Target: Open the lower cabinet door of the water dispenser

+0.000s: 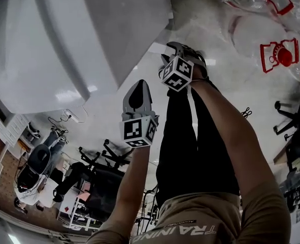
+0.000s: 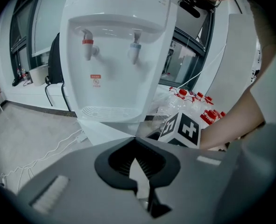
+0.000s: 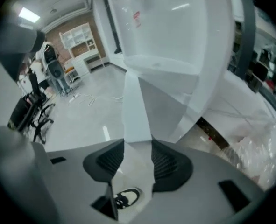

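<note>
So the flat white lower cabinet door (image 3: 137,108) sits at the white plastic water dispenser (image 2: 114,55)'s base, long axis upright, swung ajar with its free edge pointing away from the dispenser. Right tongs (image 3: 138,148) clamp that edge; left tongs (image 2: 136,146) are clenched empty, facing the dispenser.

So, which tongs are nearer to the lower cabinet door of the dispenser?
Right. The right tongs grip the edge of the cabinet door. The left tongs hang shut and empty, short of it and closer to the person's body.
</note>
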Motion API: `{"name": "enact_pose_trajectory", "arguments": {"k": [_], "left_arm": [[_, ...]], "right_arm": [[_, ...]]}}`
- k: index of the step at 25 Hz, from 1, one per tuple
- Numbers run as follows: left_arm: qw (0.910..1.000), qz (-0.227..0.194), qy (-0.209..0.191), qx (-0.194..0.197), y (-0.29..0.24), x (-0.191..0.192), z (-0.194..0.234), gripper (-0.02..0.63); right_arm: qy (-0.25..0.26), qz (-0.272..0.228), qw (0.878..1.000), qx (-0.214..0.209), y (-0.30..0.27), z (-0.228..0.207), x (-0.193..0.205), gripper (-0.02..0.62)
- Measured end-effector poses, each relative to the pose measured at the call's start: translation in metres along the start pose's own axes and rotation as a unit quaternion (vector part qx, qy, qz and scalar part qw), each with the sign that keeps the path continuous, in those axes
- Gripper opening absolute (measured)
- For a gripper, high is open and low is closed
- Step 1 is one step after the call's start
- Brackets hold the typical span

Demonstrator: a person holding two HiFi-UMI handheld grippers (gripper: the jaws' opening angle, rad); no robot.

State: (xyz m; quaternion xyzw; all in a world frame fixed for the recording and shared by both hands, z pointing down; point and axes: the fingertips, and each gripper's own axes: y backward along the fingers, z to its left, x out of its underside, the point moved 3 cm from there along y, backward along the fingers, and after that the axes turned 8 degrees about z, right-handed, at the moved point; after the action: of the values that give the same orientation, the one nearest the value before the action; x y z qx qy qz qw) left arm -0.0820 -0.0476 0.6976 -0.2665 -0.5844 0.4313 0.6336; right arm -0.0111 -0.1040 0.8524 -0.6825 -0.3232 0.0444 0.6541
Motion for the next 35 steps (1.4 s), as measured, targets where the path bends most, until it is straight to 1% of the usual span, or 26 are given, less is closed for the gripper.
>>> {"name": "enact_pose_trajectory", "arguments": {"k": [2, 5, 7, 11, 16, 20, 23, 26, 30, 32, 35], "left_arm": [[1.0, 0.0, 0.008, -0.005, 0.003, 0.0, 0.0, -0.009], [0.9994, -0.005, 0.032, -0.015, 0.01, -0.003, -0.001, -0.009], [0.9982, -0.008, 0.055, -0.021, 0.017, -0.002, -0.003, -0.009], [0.9936, -0.024, 0.103, -0.038, 0.033, -0.004, -0.006, -0.009], [0.9898, -0.044, 0.127, -0.048, 0.056, 0.004, 0.007, -0.009], [0.9852, -0.057, 0.153, -0.05, 0.067, 0.017, 0.022, -0.009], [0.9861, -0.06, 0.149, -0.043, 0.075, 0.032, 0.031, -0.009], [0.9884, -0.063, 0.134, -0.037, 0.086, 0.046, 0.047, -0.009], [0.9918, -0.056, 0.11, -0.033, 0.104, 0.067, 0.075, -0.009], [0.993, -0.056, 0.098, -0.035, 0.112, 0.075, 0.09, -0.009], [0.9925, -0.064, 0.097, -0.038, 0.125, 0.082, 0.118, -0.009]], "right_arm": [[0.047, 0.015, 0.999, 0.003, -0.001, 0.003, -0.002, 0.185], [0.075, 0.026, 0.997, -0.007, 0.001, 0.004, -0.005, 0.168], [0.074, 0.032, 0.997, -0.016, 0.002, 0.008, -0.005, 0.164], [0.055, 0.048, 0.997, -0.029, 0.0, 0.013, -0.001, 0.166], [0.048, 0.054, 0.996, -0.044, 0.003, 0.036, -0.008, 0.166], [0.056, 0.051, 0.996, -0.039, 0.004, 0.054, -0.017, 0.166], [0.033, 0.056, 0.997, -0.037, 0.001, 0.071, -0.018, 0.166], [0.003, 0.06, 0.998, -0.031, -0.003, 0.089, -0.02, 0.166], [-0.038, 0.072, 0.996, -0.026, -0.013, 0.119, -0.025, 0.166], [-0.048, 0.076, 0.996, -0.024, -0.017, 0.134, -0.028, 0.166], [-0.051, 0.08, 0.995, -0.011, -0.025, 0.154, -0.037, 0.166]]}}
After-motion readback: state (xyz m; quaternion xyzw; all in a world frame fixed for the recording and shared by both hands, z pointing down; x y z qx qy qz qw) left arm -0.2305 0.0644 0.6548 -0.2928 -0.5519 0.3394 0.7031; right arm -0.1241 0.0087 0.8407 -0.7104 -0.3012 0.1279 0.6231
